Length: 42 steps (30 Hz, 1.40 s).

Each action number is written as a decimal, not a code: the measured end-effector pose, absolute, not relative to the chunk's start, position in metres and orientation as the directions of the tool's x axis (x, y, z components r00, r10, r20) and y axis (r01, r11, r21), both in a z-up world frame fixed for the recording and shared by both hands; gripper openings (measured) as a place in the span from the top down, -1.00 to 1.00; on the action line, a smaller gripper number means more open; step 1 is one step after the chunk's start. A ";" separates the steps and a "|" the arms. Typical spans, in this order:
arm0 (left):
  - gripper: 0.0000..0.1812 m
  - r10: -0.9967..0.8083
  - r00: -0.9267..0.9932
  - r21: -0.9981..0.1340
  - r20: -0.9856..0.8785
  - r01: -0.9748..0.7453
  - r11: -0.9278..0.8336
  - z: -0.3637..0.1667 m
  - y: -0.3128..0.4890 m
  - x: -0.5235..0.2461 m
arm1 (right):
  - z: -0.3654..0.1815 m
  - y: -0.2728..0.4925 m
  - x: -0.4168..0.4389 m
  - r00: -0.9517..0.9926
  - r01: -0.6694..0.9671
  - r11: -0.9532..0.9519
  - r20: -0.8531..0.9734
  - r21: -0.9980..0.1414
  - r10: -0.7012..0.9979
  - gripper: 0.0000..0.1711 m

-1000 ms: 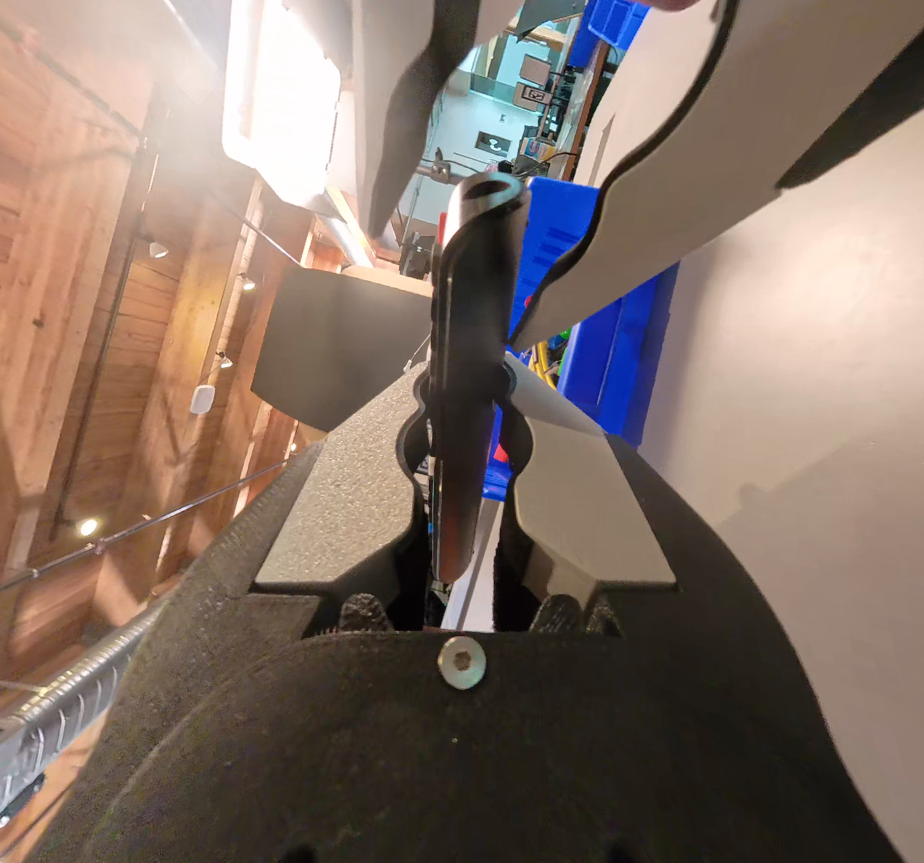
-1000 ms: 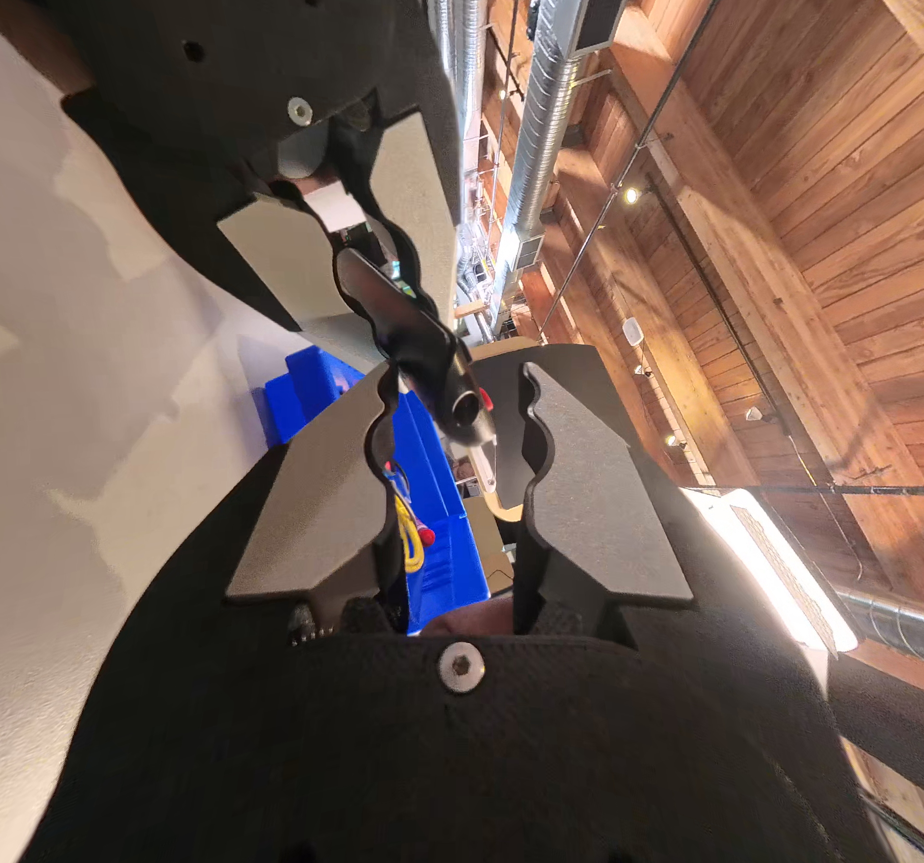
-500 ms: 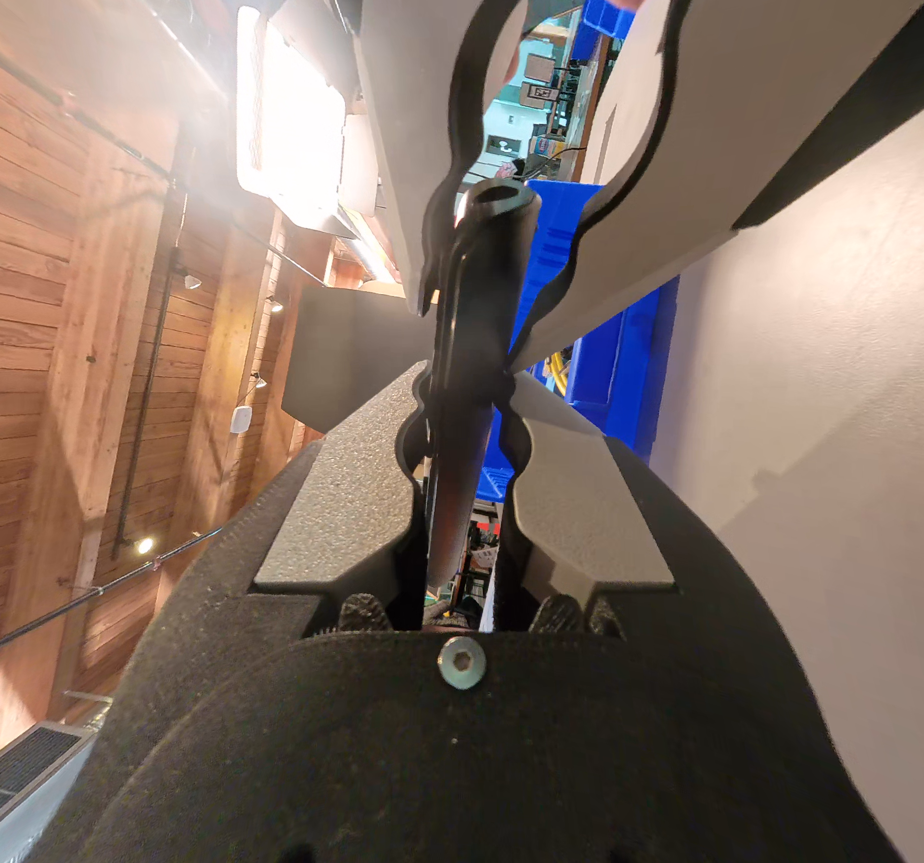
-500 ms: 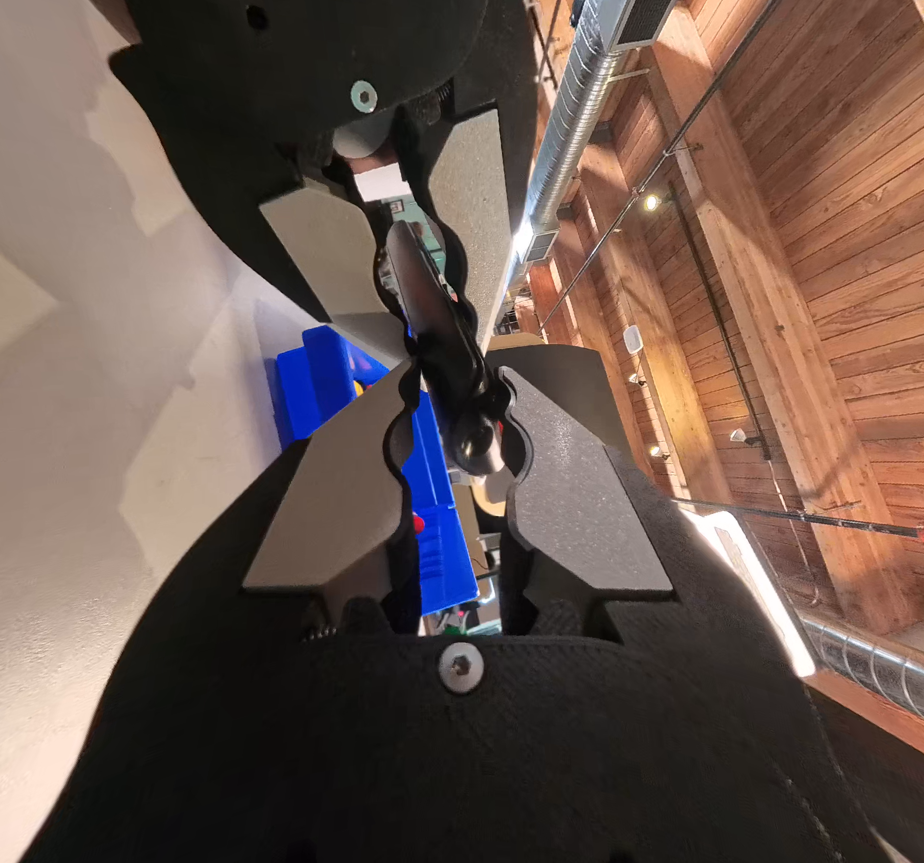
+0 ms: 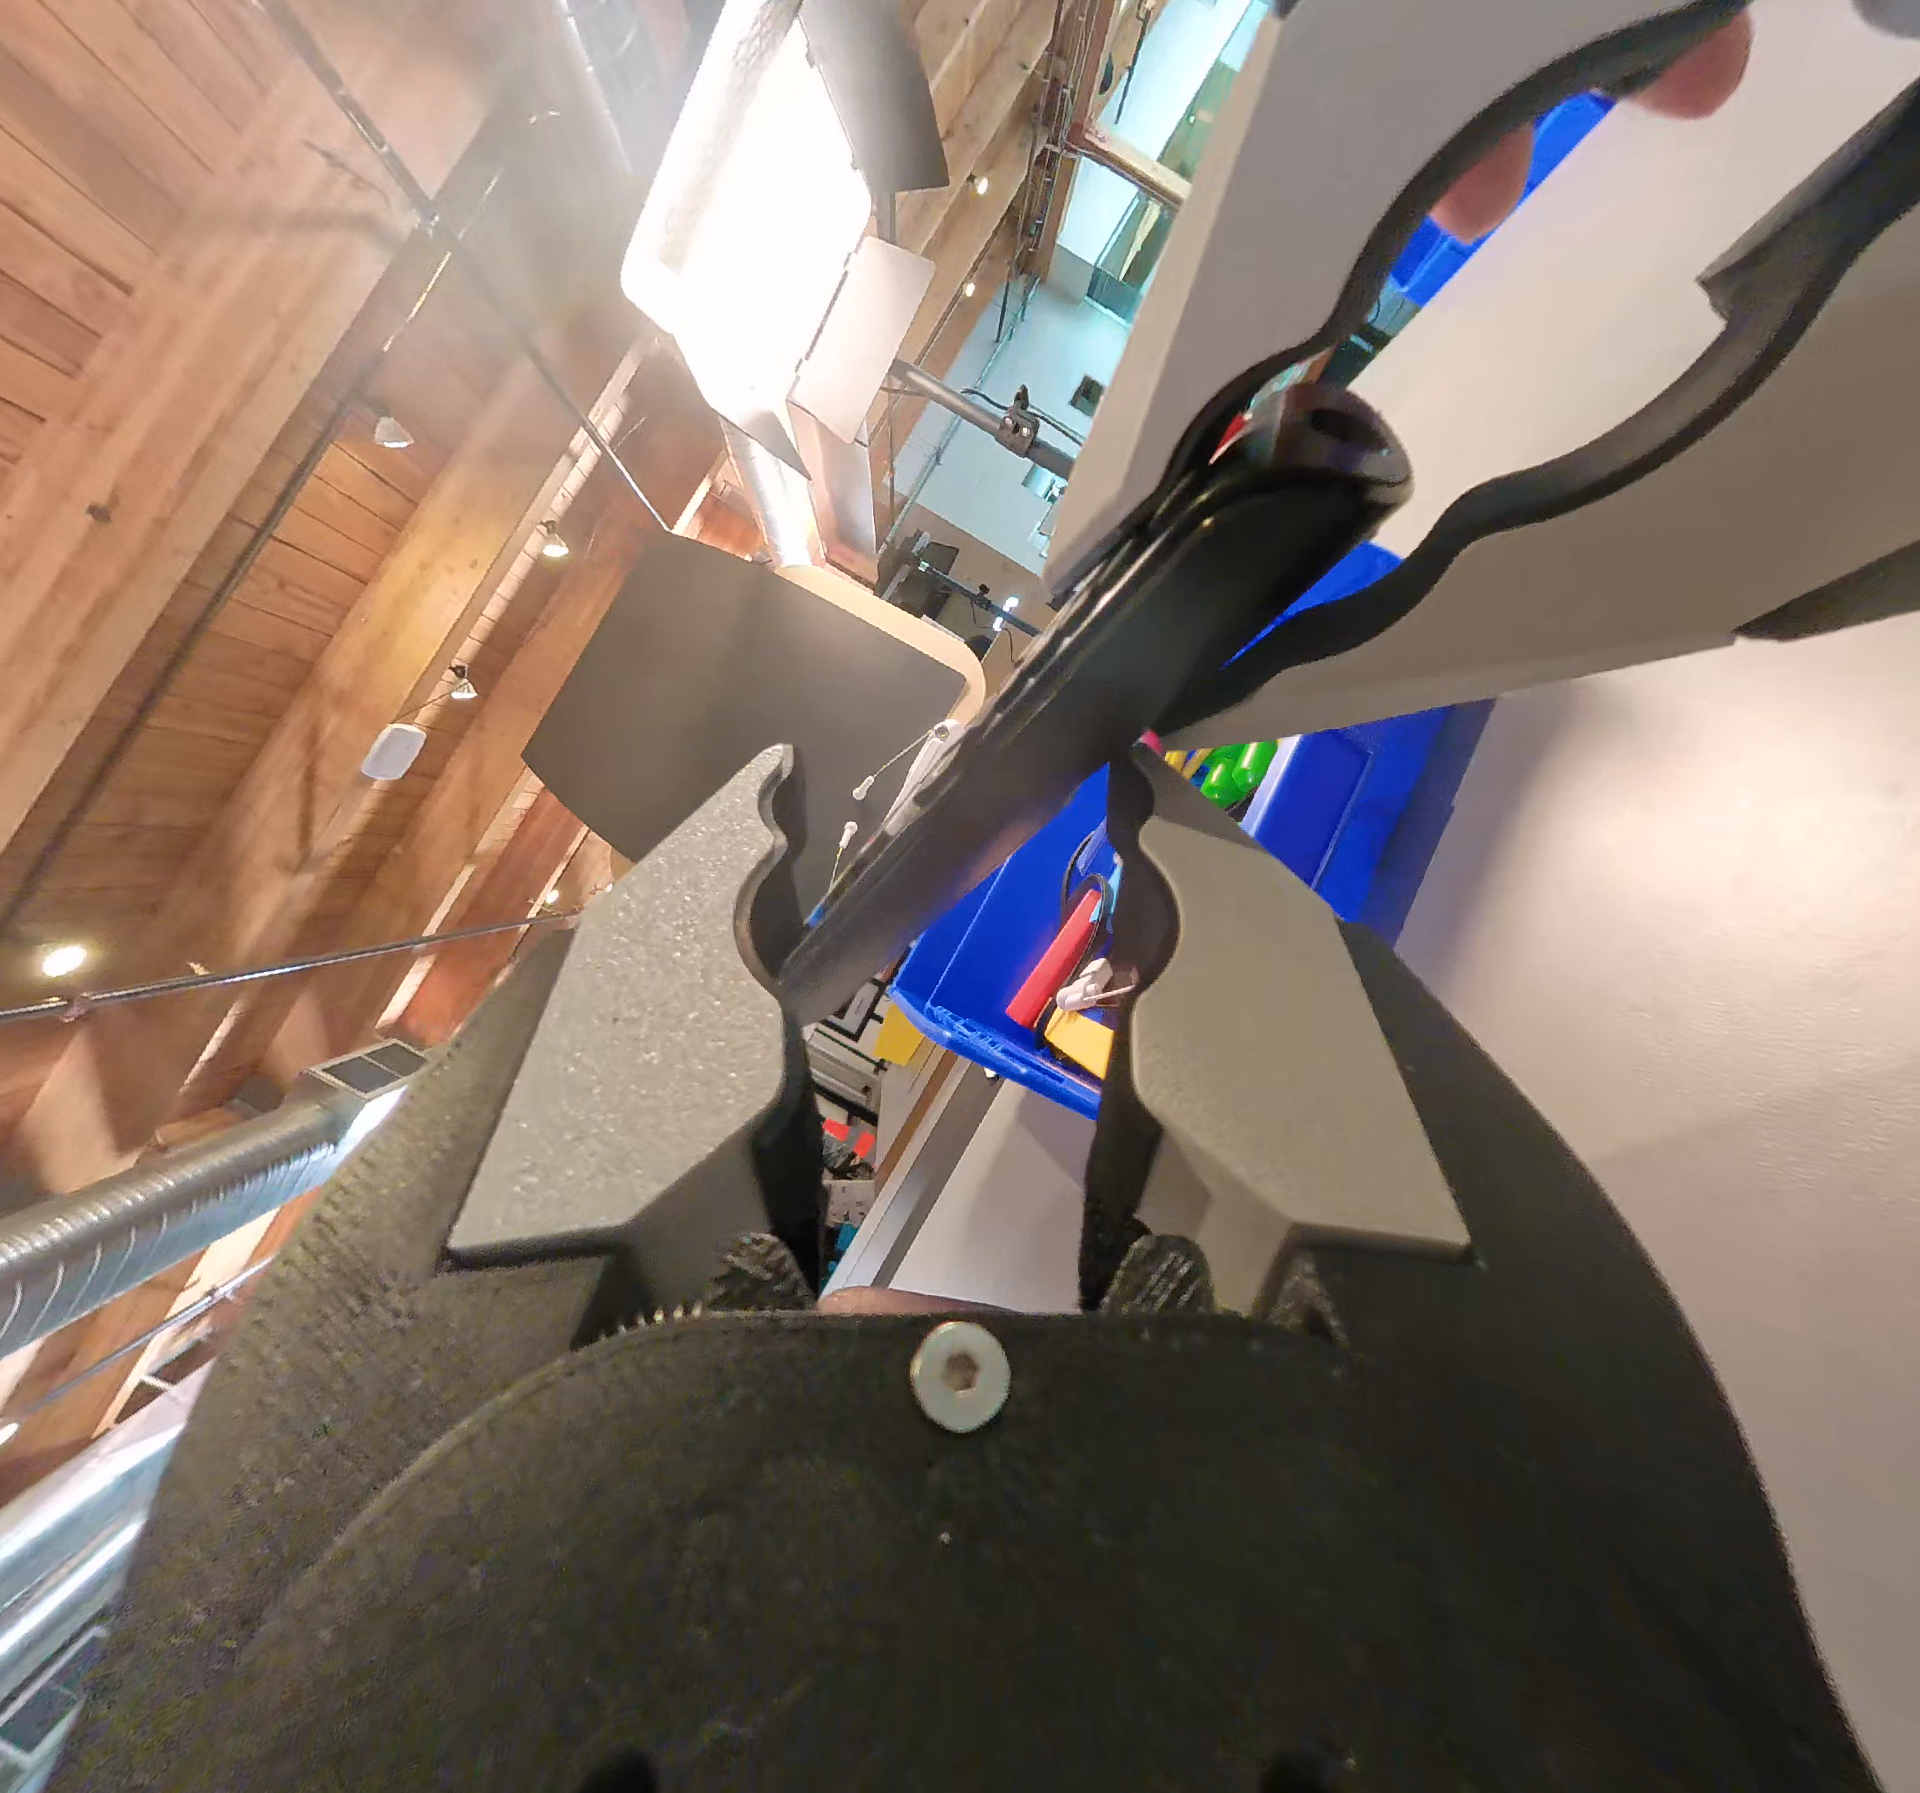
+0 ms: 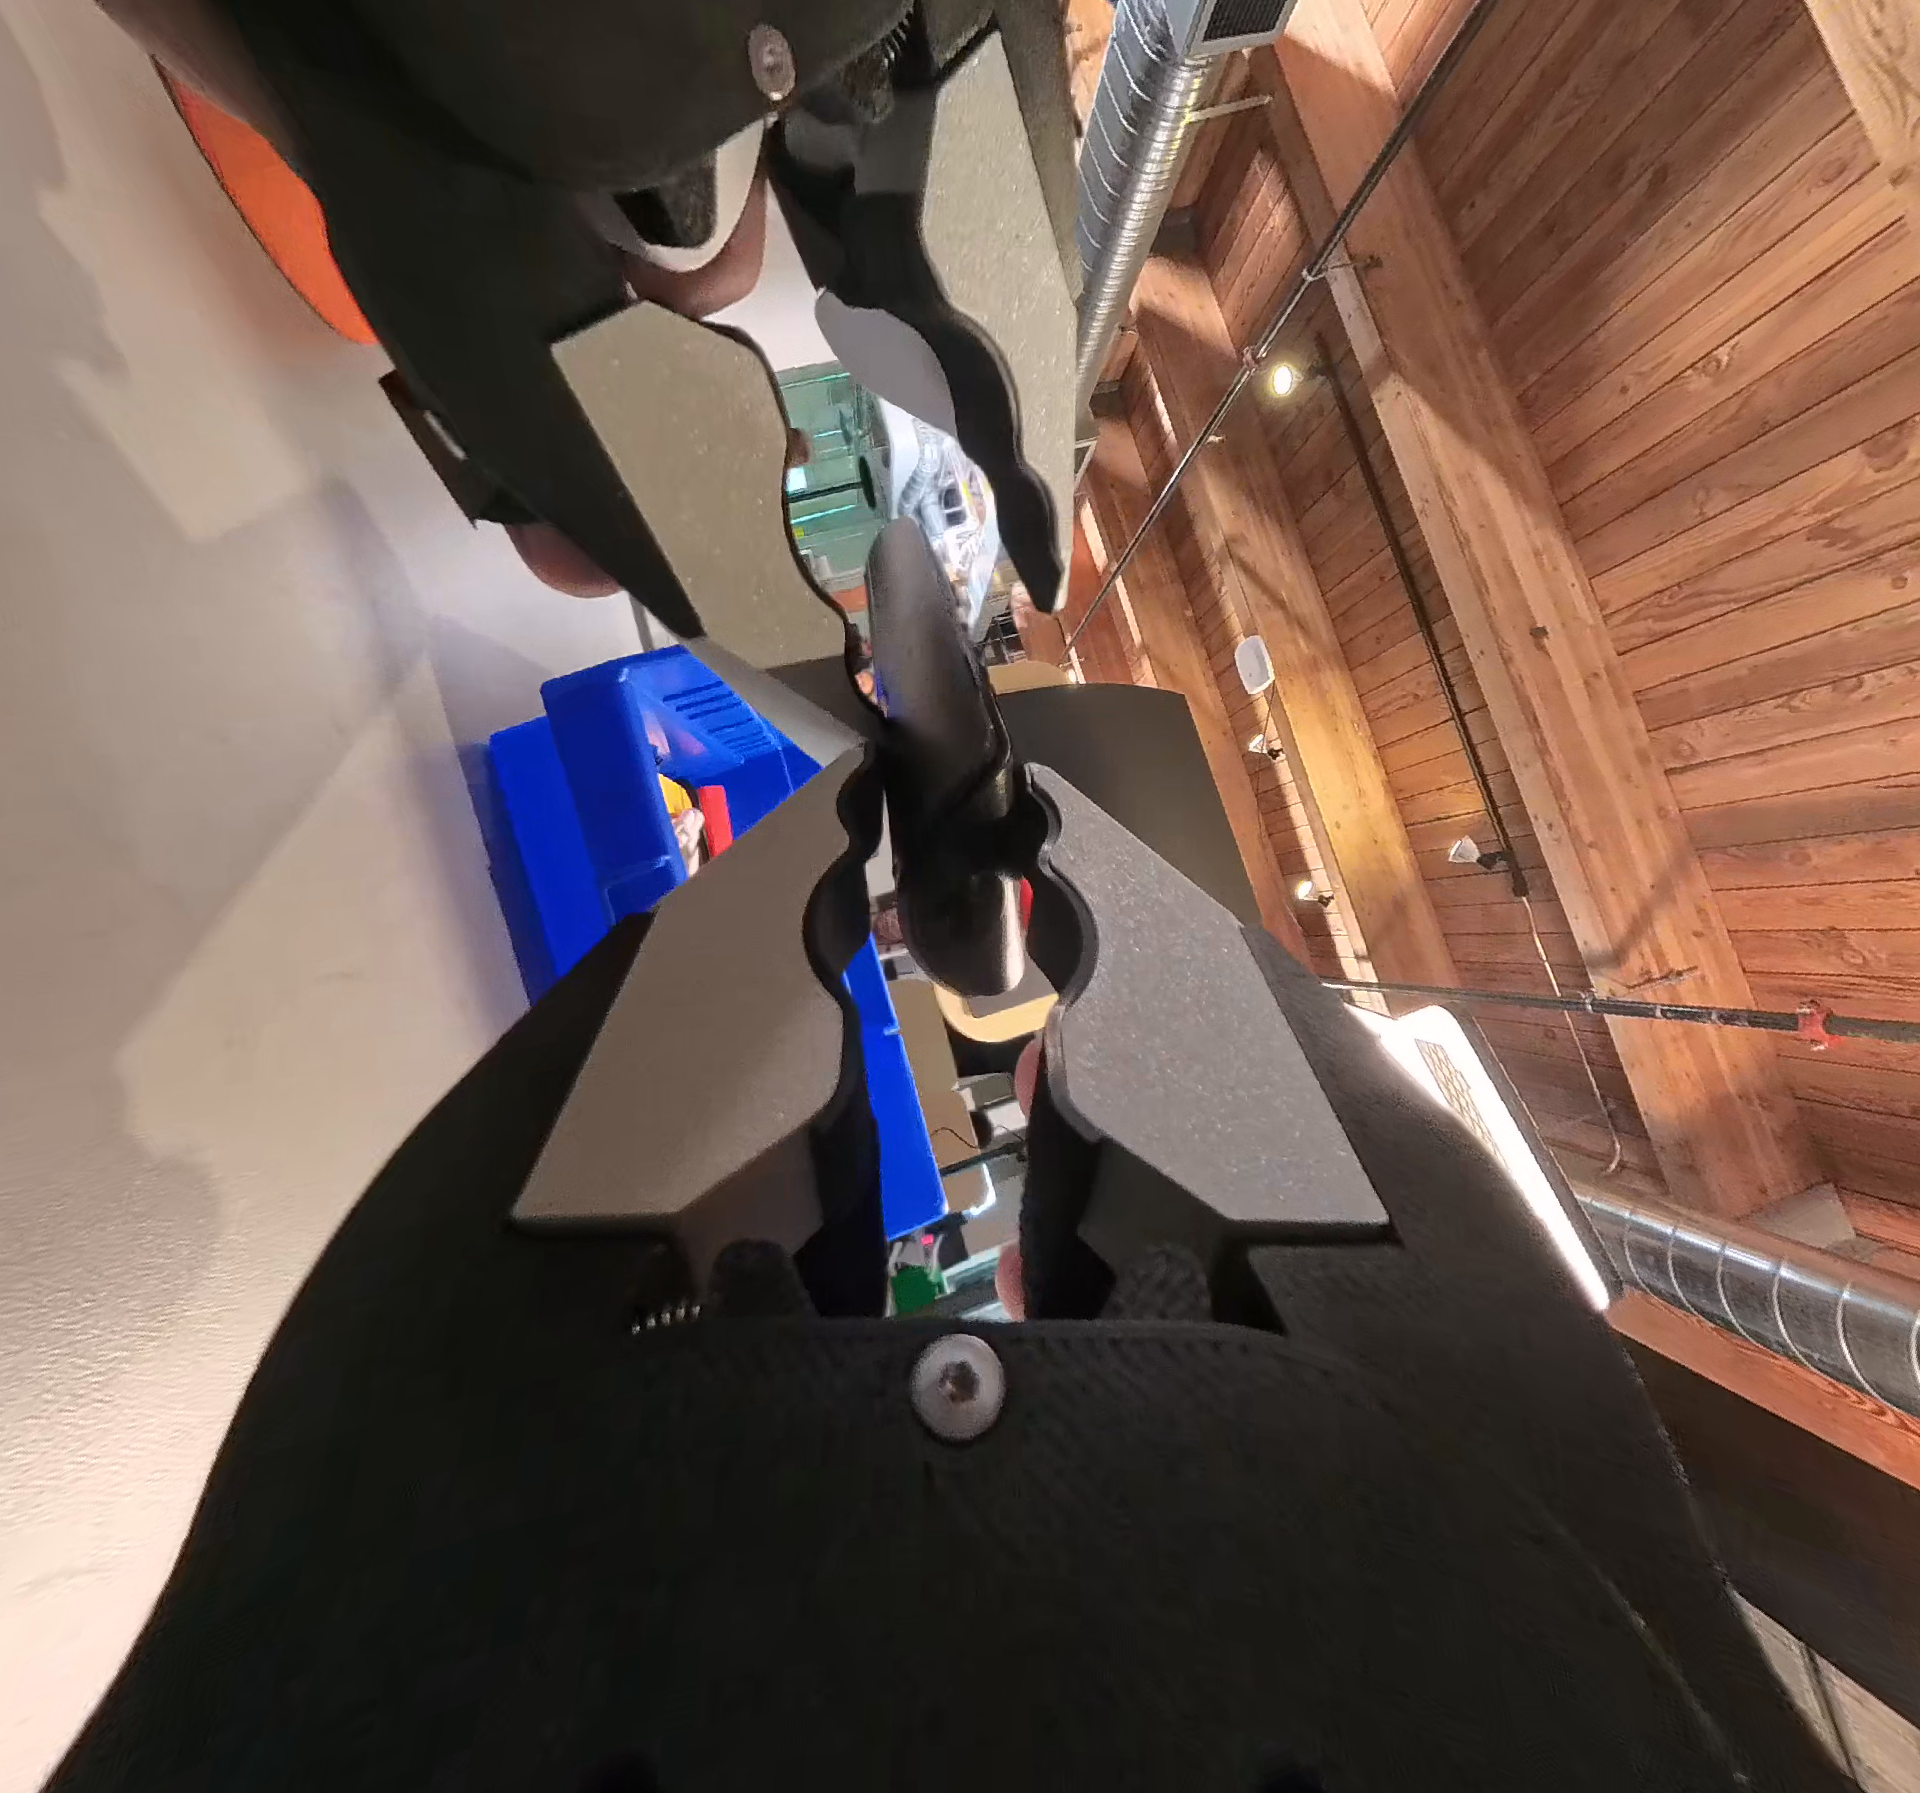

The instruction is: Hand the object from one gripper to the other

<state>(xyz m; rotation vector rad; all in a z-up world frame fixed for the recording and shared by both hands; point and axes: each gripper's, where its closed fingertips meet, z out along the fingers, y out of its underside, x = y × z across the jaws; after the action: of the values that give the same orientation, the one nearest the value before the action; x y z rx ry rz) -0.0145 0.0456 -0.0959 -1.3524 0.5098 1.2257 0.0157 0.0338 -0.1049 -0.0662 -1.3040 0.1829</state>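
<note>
The right gripper [image 6: 951,787] has its two fingers closed tight on the thick end of the black object [image 6: 940,756], a slim, glossy black piece with a round hole and a small red mark at that end. In the left wrist view the same right gripper [image 5: 1174,647] reaches in from the upper right, its grey scalloped fingers [image 5: 1621,580] pinching the object [image 5: 1091,683] on both sides. The left gripper [image 5: 951,813] has its fingers spread apart; the thin end of the object passes through the gap and lies close against the inner notch of one finger [image 5: 665,995], while the other finger stands clear of it. In the right wrist view the left gripper [image 6: 961,611] hangs from above with a plain gap between its tips, the narrow end of the object between them. The object is thus held in mid-air, borne by the right gripper alone. Behind the grippers sit blue bins [image 5: 1340,808] holding small coloured items, set against a pale surface [image 5: 1714,1016]. Farther out are wood plank walls [image 6: 1662,496], a silver ribbed duct [image 6: 1143,143] and a bright light panel [image 5: 748,205].
</note>
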 end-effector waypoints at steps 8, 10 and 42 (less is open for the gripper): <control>0.30 0.420 0.362 -0.491 -0.832 -0.833 -0.255 -0.089 0.038 -0.032 | -0.091 0.038 0.023 0.334 -0.095 0.986 0.929 -0.138 0.163 0.72; 0.29 0.445 0.419 -0.553 -0.792 -0.801 -0.229 -0.085 0.035 -0.036 | -0.083 0.038 0.027 0.365 -0.115 0.980 0.911 -0.160 0.191 0.73; 0.52 -0.576 0.812 -0.817 0.092 0.392 0.423 -0.025 -0.018 0.046 | -0.038 -0.004 0.063 -0.633 -0.410 -0.278 0.052 -0.869 0.772 0.73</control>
<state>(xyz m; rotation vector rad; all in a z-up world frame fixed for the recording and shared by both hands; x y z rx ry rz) 0.0459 -0.0178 -0.0248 -0.9584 0.2147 -0.6116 0.0632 -0.0044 -0.0383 -0.4977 -1.1856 1.9785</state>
